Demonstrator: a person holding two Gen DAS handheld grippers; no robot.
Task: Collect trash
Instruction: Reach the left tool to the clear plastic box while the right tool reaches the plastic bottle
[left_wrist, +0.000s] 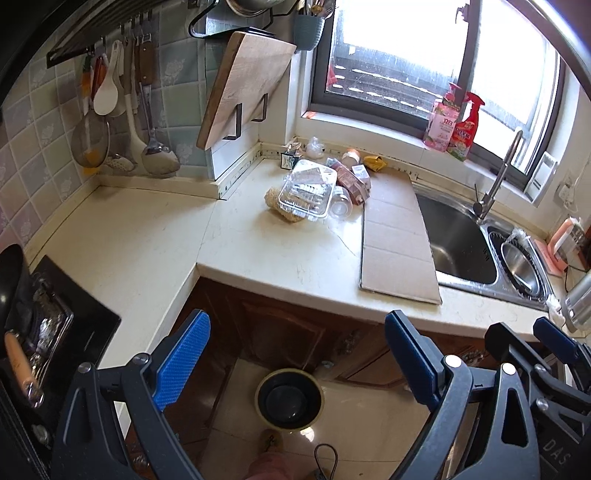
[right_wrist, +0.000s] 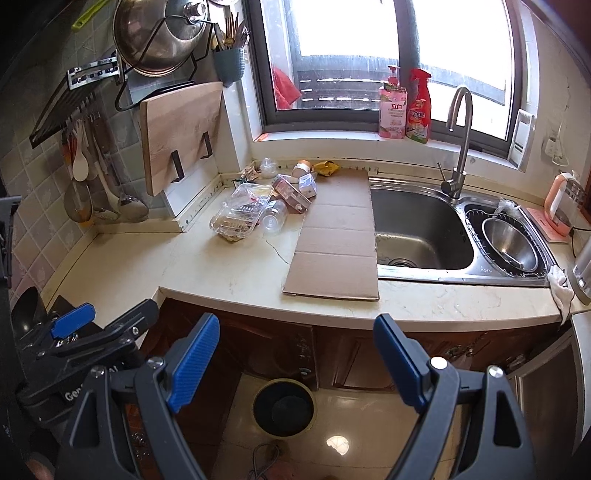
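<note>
Both hand-held grippers hang in front of the desk, out over the floor, side by side. The left hand-held gripper has its blue pads spread wide apart with nothing between them, and the right hand-held gripper is spread just as wide and just as bare.

The trash sits in a heap at the back of the cream desk, close to the inner corner under the window. Nearest the front of the heap lies a clear plastic clamshell box, resting partly on a beige, fibrous lump. Just beside the box, on the sink side, a clear plastic bottle lies tipped on its side with its mouth toward the front edge. Behind it are pinkish cartons, a yellow wrapper against the back wall, and some small crumpled clear plastic in the corner.

A flat sheet of cardboard runs from the back wall to the front edge, between the heap and the steel sink, its long side overlapping the sink rim.

Down on the tiled floor, against the cabinet doors and right below the grippers, stands a round dark trash bin, open at the top.
</note>
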